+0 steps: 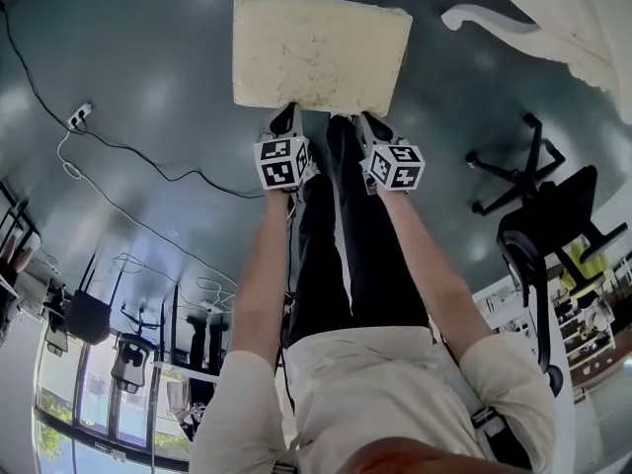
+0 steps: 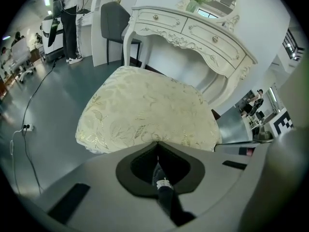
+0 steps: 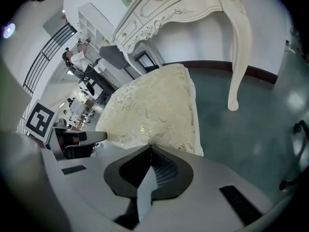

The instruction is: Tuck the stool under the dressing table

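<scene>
The stool (image 1: 321,52) stands on the floor (image 1: 148,67) in front of the table (image 1: 568,13), apart from it and not yet under it. In the head view the table lies ahead and to the right of the cushion.

The left gripper (image 1: 287,117) and the right gripper (image 1: 372,124) sit side by side at the cushion's near edge. In the left gripper view the jaws of the left gripper (image 2: 157,144) are together, tips against the stool (image 2: 149,110). The right gripper view shows the same for the right gripper (image 3: 150,146) against the stool (image 3: 154,110). Whether any fabric is caught between either pair cannot be told.

The step in hand looks like a push toward the knee space under the table (image 2: 193,33).

- Both grippers should probably press evenly, low on the cushion edge, so the stool slides and does not tip or turn.
- The line of travel likely needs a lean to the right, since the opening is off to that side.
- The table's leg (image 3: 240,47) stands just right of the cushion's far corner, so the stool should be steered between the legs without clipping it.
- The soft cushion may give under the tips, so a slow, steady push suits best.
</scene>
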